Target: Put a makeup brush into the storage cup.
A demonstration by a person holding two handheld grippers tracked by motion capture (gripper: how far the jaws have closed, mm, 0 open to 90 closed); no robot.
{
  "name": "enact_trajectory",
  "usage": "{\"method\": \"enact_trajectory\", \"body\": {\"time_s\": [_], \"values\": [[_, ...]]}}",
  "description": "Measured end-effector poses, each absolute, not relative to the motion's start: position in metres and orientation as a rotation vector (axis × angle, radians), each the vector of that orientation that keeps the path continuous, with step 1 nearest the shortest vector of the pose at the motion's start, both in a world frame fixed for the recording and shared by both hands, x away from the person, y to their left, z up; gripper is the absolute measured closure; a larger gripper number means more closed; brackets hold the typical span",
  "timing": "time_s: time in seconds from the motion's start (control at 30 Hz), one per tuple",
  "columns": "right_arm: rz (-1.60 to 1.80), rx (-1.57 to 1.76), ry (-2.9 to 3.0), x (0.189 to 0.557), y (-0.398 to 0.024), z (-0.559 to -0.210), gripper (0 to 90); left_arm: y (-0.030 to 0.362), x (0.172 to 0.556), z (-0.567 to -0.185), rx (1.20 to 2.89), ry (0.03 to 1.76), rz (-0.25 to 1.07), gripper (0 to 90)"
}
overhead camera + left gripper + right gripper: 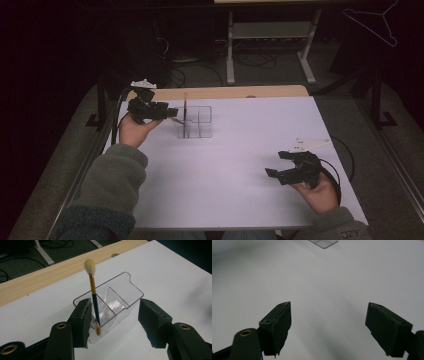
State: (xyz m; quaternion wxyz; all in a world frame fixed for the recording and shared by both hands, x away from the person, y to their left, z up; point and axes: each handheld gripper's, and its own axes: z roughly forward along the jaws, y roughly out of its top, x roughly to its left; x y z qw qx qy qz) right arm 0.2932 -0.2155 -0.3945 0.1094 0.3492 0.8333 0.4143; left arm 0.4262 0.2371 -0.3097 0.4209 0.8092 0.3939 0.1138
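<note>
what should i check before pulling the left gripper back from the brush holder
1. Left gripper jaws apart: ok, open.
2. Brush free of the pads: cannot tell, its lower end sits very close to one pad.
3. Brush inside the clear holder: ok, it stands in the near compartment, leaning slightly, fluffy tip up.
4. Holder upright on the white table: ok.
5. Right gripper out of the way: ok, open and empty, well apart from the holder.
</note>
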Motion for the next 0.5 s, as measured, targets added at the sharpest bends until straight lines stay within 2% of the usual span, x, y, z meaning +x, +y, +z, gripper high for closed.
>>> {"method": "enact_trajectory", "body": {"time_s": [0.5], "values": [[1.209, 1.031, 2.433, 0.293, -0.216, -0.394, 19.4, 0.243, 0.399, -0.306, 2.025, 0.96, 0.303, 40.1]]}}
